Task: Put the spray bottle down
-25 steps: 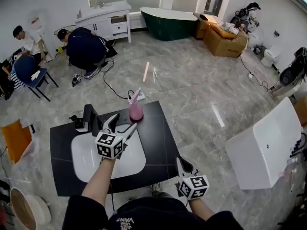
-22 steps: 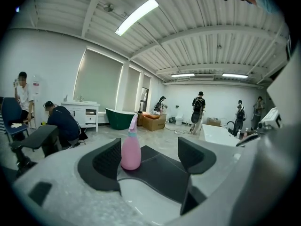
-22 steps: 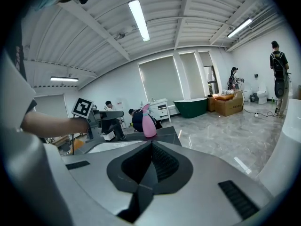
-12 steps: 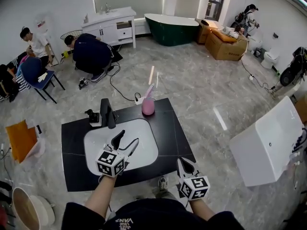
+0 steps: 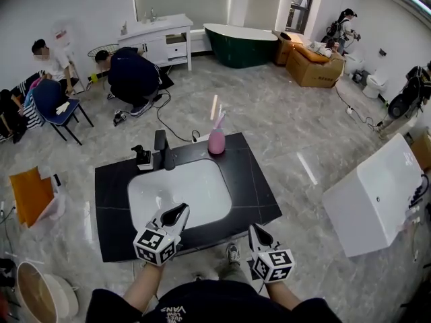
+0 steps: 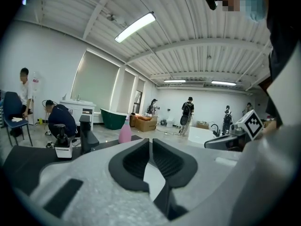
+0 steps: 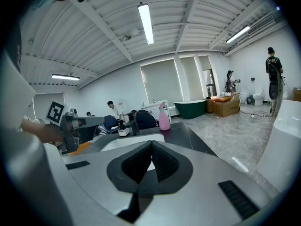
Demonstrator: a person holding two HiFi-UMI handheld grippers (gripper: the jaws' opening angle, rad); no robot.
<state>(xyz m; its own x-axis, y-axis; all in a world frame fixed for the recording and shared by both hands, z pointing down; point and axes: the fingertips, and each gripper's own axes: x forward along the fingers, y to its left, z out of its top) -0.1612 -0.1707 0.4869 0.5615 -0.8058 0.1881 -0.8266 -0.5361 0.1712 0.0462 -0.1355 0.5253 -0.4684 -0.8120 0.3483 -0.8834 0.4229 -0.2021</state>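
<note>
the pink spray bottle (image 5: pixel 216 140) stands upright at the far edge of the black surface (image 5: pixel 252 187), right of the faucet (image 5: pixel 161 151) and soap dispenser (image 5: pixel 142 157), behind the white basin (image 5: pixel 178 192). both grippers are well apart from it. the left gripper (image 5: pixel 180 210) hangs over the near edge, its fingers (image 6: pixel 136 161) closing with nothing between them. the right gripper (image 5: pixel 254 229), off the near right corner, has its fingers (image 7: pixel 134 166) pressed together, empty. the bottle's nozzle is hard to make out against the grey floor.
</note>
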